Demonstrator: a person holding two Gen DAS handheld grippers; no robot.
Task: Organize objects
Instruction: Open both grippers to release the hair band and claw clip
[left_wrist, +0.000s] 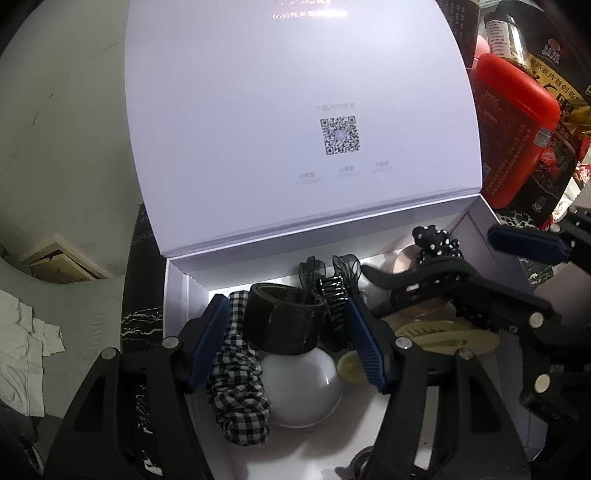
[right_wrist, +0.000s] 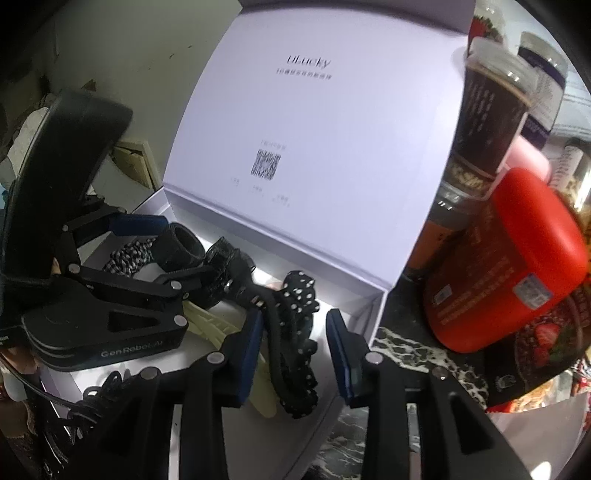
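Open white cardboard box (left_wrist: 177, 280): one checked scrunchie (left_wrist: 236, 369), one polka-dot scrunchie (right_wrist: 299, 332), one white bulb (left_wrist: 303, 387) hidden in right view. Left gripper (left_wrist: 284, 339) and right gripper (right_wrist: 295, 347) both released, holding nothing.

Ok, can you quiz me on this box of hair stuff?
1. True or false: the white box is shut.
2. The scrunchie between the fingers of the right claw has: A stripes, B white dots, C flowers?
3. Fill in: the red container stands ___ the box.
Key: 1 false; 2 B; 3 outside.
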